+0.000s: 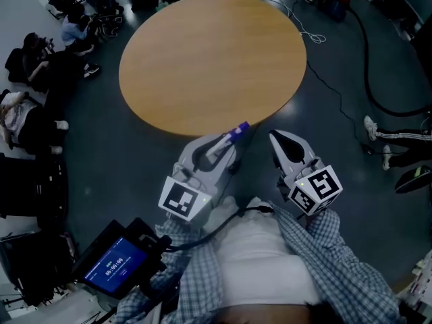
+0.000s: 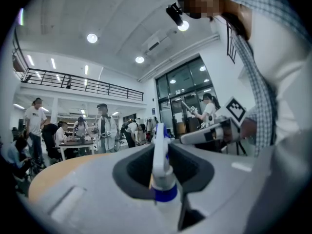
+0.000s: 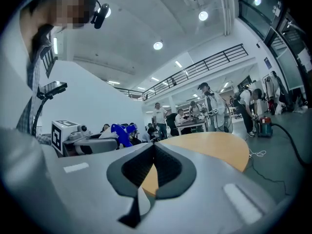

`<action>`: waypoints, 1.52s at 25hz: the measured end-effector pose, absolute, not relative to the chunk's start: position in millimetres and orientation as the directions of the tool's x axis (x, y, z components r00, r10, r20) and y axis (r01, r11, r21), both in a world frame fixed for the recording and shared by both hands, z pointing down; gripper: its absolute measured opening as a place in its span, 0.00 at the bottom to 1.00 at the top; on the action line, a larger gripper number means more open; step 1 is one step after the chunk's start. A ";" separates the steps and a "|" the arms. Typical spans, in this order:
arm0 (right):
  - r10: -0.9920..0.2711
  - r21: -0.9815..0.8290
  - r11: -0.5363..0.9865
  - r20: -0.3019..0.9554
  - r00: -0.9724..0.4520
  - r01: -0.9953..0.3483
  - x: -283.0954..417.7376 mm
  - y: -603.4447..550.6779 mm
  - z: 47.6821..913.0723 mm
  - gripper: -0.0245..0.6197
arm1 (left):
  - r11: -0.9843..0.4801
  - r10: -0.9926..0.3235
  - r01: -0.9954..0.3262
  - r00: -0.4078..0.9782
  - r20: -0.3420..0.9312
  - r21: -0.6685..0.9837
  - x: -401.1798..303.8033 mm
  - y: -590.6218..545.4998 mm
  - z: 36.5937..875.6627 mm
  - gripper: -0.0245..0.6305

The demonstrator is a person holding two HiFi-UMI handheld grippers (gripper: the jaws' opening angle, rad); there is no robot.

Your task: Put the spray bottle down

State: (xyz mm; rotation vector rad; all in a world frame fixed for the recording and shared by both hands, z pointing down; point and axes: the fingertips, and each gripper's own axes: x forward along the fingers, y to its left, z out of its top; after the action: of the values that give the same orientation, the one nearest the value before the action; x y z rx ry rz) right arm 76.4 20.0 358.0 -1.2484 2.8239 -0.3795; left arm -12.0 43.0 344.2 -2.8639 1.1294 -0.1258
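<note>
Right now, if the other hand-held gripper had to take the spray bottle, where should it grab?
Probably the spray head poking out past the left hand-held gripper's tips, coming from the right. The spray bottle lies lengthwise between those jaws, so only that end is free, and the right hand-held gripper is beside it, shut.

1. Bench [image 1: 202,59]: wood-look top, smooth, with a soft matt sheen.
2. Left claw [image 1: 228,146] and right claw [image 3: 153,147]: grey plastic shells, smooth and matt.
3. Pads [image 3: 171,167]: black, rubbery-looking, ribbed.
4. Bottle [image 2: 160,167]: smooth white plastic with a blue plastic collar and nozzle.
5. Shirt [image 1: 351,262]: soft checked cloth.
6. Floor [image 1: 121,160]: dark, smooth, faintly glossy.
7. Cube [image 1: 317,189]: matt black-and-white printed faces.
</note>
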 end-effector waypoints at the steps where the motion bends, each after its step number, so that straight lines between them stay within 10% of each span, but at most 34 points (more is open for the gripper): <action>1: -0.734 -0.238 0.645 0.071 -0.675 -0.726 77.0 19.8 358.5 0.04 | -0.728 -0.685 -0.680 0.726 0.055 -0.088 -12.2 43.2 344.7 0.17; 38: -0.748 -0.259 0.616 0.103 -0.656 -0.744 98.7 -74.6 377.5 0.04 | -0.638 -0.768 -0.760 0.640 0.025 -0.122 -35.4 -77.7 349.8 0.17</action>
State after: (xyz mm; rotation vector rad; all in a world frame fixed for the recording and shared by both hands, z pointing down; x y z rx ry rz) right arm 98.7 -74.6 377.5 -1.2971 2.8105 -0.4399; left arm -35.4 -77.7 349.8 -2.7534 1.2867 -0.1135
